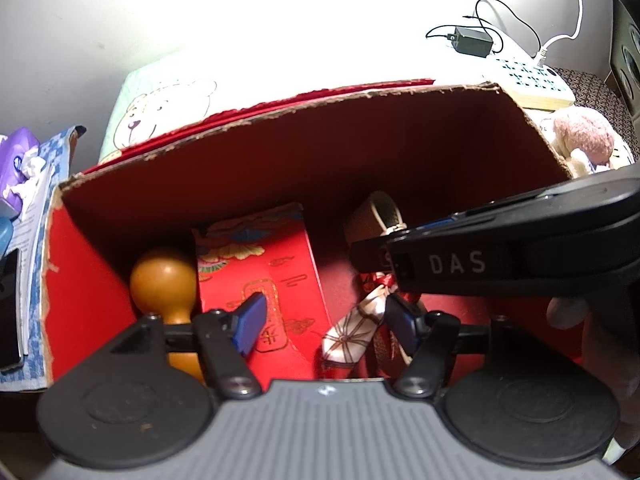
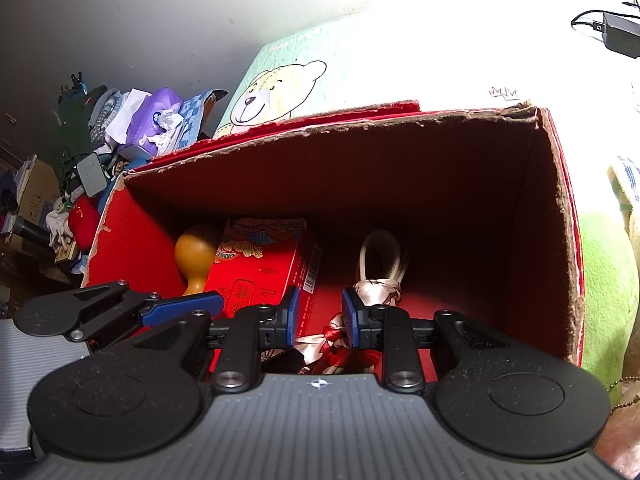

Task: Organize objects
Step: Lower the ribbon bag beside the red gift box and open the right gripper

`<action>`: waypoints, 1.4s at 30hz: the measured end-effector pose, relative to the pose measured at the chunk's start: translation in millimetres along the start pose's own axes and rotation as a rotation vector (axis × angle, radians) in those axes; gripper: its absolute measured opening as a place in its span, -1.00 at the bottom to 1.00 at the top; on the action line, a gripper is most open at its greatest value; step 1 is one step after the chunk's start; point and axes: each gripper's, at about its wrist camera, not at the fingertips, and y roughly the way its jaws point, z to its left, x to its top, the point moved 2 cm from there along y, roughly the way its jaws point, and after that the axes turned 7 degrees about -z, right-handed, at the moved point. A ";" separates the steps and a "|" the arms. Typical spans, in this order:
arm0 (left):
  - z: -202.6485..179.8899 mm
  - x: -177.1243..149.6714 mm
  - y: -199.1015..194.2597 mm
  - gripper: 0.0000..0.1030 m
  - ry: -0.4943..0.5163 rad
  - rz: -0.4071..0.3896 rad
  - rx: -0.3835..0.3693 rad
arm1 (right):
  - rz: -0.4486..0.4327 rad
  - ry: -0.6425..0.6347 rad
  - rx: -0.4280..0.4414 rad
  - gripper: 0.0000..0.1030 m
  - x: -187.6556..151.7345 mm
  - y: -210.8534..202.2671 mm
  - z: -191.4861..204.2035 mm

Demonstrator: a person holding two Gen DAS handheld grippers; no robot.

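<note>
An open red cardboard box point(image 1: 280, 148) point(image 2: 560, 216) holds a tan gourd point(image 1: 162, 276) point(image 2: 196, 256), a red patterned packet point(image 1: 260, 268) point(image 2: 264, 268) and a cloth pouch with a red tie and cream cord loop point(image 1: 356, 332) point(image 2: 376, 280). My left gripper point(image 1: 326, 320) is open above the packet and pouch, empty. My right gripper point(image 2: 319, 318) is open with its fingers either side of the pouch's red tie, just above it. The right gripper's body crosses the left wrist view point(image 1: 500, 248) over the pouch.
A bear-print cushion point(image 2: 288, 84) lies behind the box. A purple tissue pack point(image 2: 154, 120) and clutter sit to the left. A black adapter with cables point(image 1: 474, 42) and a plush toy point(image 1: 584, 136) are at the right. Green fabric point(image 2: 608, 280) lies right of the box.
</note>
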 end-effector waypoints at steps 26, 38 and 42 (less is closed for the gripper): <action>1.3 0.1 -0.2 0.39 0.000 -0.007 0.023 | -0.019 -0.017 -0.005 -0.48 -2.0 -0.5 1.7; -0.7 -0.1 -2.0 0.42 0.008 -0.016 0.048 | -0.011 -0.019 -0.024 -0.48 -1.5 1.2 1.7; -0.4 -0.1 -2.5 0.43 -0.004 -0.016 0.056 | -0.016 -0.021 -0.040 -0.49 -2.4 -0.6 1.6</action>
